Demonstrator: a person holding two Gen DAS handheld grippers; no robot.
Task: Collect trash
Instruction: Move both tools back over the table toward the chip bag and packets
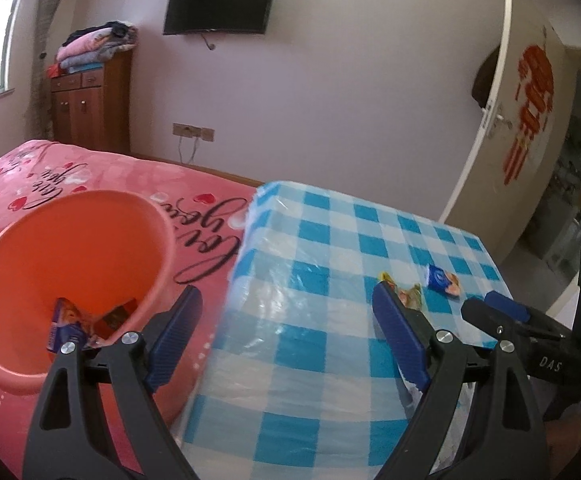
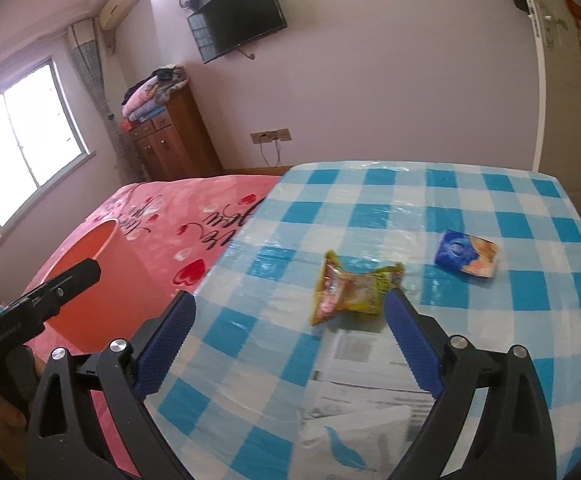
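we have some wrappers already lying in the bottom of the orange bin (image 1: 70, 256), which sits on the pink bedspread (image 1: 102, 176) beside the left edge of the checked table (image 1: 330, 240). two pieces are left on the table: a yellow crumpled wrapper (image 2: 350, 288) near its middle and a blue packet (image 2: 466, 254) toward the right edge. our left gripper (image 1: 286, 320) and right gripper (image 2: 290, 320) are both spread wide and empty, so we judge the task partly done.
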